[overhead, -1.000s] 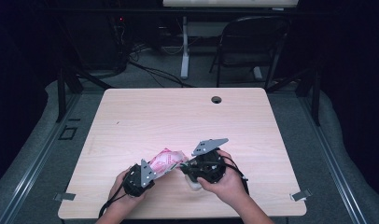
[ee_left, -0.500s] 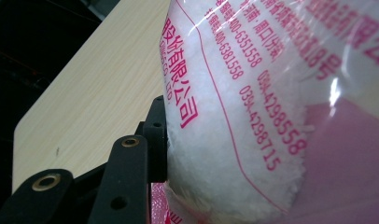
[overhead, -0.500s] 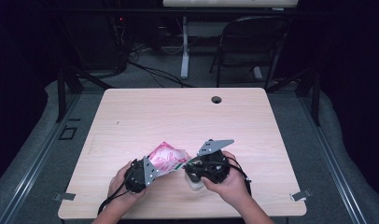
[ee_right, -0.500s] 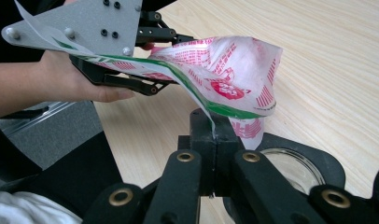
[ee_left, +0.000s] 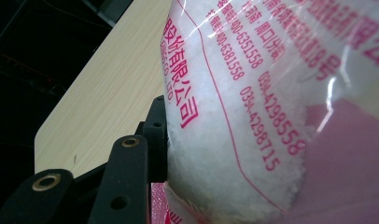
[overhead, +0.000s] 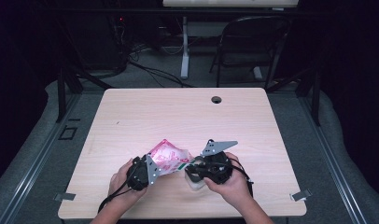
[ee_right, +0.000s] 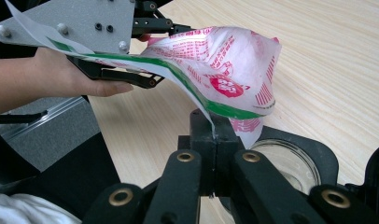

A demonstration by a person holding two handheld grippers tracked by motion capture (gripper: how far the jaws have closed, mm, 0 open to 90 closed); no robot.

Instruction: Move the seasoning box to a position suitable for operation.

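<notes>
Here your right tongs point(ee_right: 214, 140) are clamped on the green-edged corner of the pink-printed bag point(overhead: 168, 157); your left tongs point(overhead: 148, 169) grip its other side, holding it above the surface point(overhead: 178, 116); likely so it tips toward the glass jar point(ee_right: 290, 163) beneath.

Light wood-grain table point(overhead: 145, 116), rounded corners, a round cable hole point(overhead: 216, 99) near the far edge. Grey carpet floor point(overhead: 33, 154) around it (metal rails along both sides). Beyond: a dark folding chair point(overhead: 250, 46), a white desk leg point(overhead: 184, 51), loose cables point(overhead: 150, 70). Surroundings dark.
</notes>
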